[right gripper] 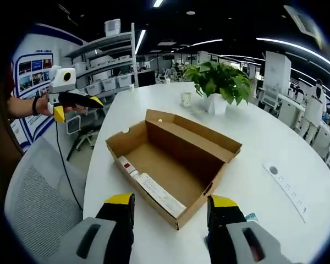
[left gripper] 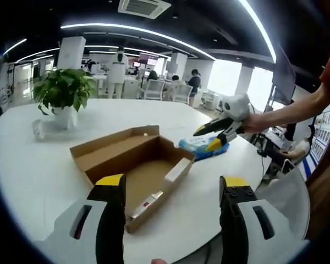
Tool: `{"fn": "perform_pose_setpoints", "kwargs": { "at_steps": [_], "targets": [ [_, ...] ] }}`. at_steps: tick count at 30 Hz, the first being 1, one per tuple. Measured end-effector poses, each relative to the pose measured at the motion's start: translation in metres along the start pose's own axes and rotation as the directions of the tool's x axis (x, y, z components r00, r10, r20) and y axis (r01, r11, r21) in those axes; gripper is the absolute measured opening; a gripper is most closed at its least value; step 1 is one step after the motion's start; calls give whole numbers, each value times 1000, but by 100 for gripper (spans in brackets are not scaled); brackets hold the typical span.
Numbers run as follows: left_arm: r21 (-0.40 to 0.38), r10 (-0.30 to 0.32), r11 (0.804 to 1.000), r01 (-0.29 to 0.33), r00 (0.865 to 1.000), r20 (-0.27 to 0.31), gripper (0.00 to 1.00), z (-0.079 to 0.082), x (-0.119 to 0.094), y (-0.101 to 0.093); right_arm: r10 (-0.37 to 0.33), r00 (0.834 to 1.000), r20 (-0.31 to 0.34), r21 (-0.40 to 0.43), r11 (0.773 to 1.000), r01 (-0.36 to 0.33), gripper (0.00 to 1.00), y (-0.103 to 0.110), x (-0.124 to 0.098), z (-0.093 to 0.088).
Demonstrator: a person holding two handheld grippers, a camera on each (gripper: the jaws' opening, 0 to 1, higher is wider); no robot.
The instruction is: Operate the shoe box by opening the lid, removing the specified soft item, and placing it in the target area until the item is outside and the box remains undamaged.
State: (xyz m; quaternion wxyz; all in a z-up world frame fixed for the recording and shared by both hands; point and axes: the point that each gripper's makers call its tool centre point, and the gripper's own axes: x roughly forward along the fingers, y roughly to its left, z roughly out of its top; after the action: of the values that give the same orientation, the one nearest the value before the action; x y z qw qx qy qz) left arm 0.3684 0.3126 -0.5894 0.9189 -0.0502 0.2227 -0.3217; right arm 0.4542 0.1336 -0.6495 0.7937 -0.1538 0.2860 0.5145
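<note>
Resting open on the white table, the shoe box shows a bare interior. Right gripper, jaws parted, hovers over a blue soft pack lying just beside the box. Left gripper, jaws apart, holding nothing, off the table edge. Potted plant beyond.

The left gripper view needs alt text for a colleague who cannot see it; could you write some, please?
An open, empty cardboard shoe box sits on a white table; the right gripper hovers over a blue packet beside it. A potted plant stands behind.
</note>
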Motion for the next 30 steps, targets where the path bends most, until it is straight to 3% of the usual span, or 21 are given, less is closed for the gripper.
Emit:
{"fn": "perform_pose_setpoints", "kwargs": {
  "at_steps": [4, 10, 15, 21, 26, 30],
  "targets": [
    [-3, 7, 1000, -7, 1000, 5, 69, -1, 1, 3, 17, 1000, -23, -35, 999, -18, 50, 2, 12, 5],
    [0, 14, 1000, -14, 1000, -3, 69, -6, 4, 8, 36, 992, -121, -151, 987, -54, 49, -1, 27, 3],
    [-2, 26, 1000, -26, 1000, -4, 69, -5, 7, 12, 49, 986, -161, -184, 980, -79, 48, -10, 41, 9],
    [22, 32, 999, -32, 999, -10, 69, -1, 12, 11, 84, 954, -289, -295, 940, -172, 48, -13, 58, -1],
    [38, 40, 999, -40, 999, -20, 70, -2, 15, 10, 103, 934, -343, -317, 923, -218, 51, -13, 71, -8],
    [46, 51, 998, -50, 998, -26, 70, -3, 14, 11, 115, 907, -405, -356, 894, -272, 52, -7, 76, -12]
  ]
}}
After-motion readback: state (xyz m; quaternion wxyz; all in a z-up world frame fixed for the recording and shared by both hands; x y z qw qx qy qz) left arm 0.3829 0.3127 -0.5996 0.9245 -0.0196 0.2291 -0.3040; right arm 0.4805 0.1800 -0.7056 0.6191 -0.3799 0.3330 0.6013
